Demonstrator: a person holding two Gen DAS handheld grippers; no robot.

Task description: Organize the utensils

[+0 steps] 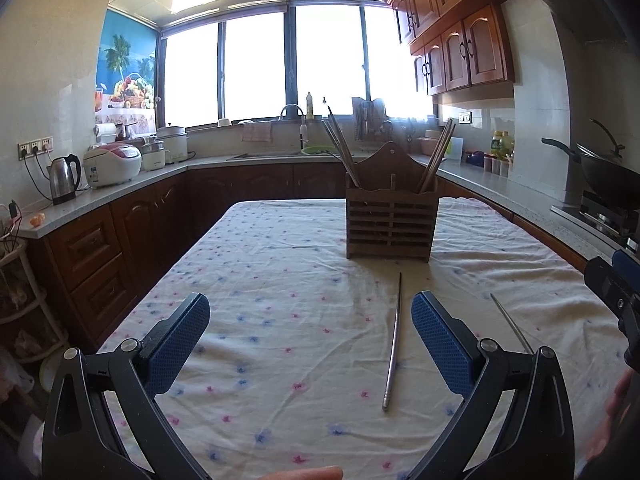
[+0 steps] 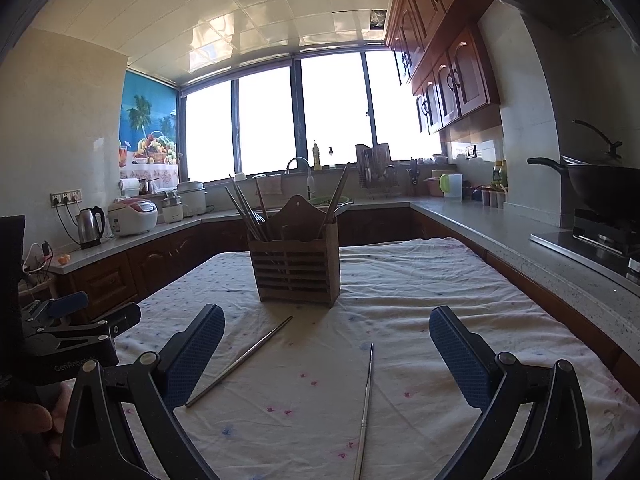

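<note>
Left gripper (image 1: pixel 310 326): your blue-padded fingers (image 1: pixel 438 346) stand wide apart, holding nothing.
Right gripper (image 2: pixel 326 350): spread wide too, empty.
Nearer thin steel chopstick (image 1: pixel 393 342): lies on the desk between your left fingers, close to the right one, touching neither.
Second steel chopstick (image 2: pixel 366 410): lies between your right fingers; in the left view a finger cuts off its lower end.
Flower-dotted white cloth (image 2: pixel 420 312): covers the desk.
Writing: "GenRobot" partly readable on the left gripper's body.
Slatted brown wooden holder (image 1: pixel 390 220): upright beyond both, chopsticks leaning in two compartments.
</note>
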